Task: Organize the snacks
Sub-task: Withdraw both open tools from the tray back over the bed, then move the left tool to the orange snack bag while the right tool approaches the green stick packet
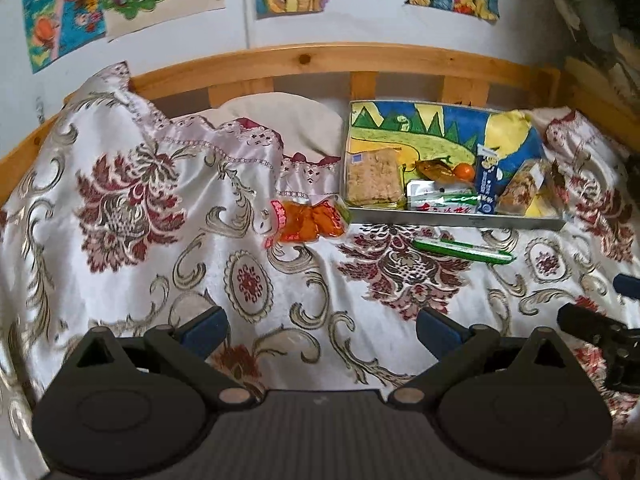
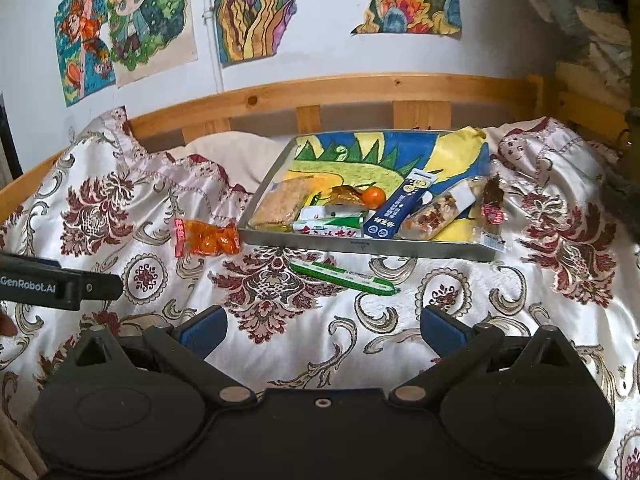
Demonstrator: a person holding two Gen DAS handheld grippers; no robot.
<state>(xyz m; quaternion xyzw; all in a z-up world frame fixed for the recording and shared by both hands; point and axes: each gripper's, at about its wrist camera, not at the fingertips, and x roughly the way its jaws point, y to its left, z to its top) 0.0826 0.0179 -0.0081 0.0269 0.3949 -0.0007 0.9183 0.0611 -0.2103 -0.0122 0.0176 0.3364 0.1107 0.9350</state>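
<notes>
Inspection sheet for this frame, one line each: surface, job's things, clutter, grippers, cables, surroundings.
Surface: floral bedspread, rumpled.
Job's things: metal tray holding several snack packs; orange snack bag beside its left end; green stick pack lying in front of it.
Clutter: nothing seen.
Grippers: left gripper and right gripper both open, empty, above the bedspread.
Cables: nothing seen.
Surroundings: wooden bed rail, drawings on the wall.

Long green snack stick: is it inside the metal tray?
No, the long green snack stick lies on the bedspread in front of the metal tray.
</notes>
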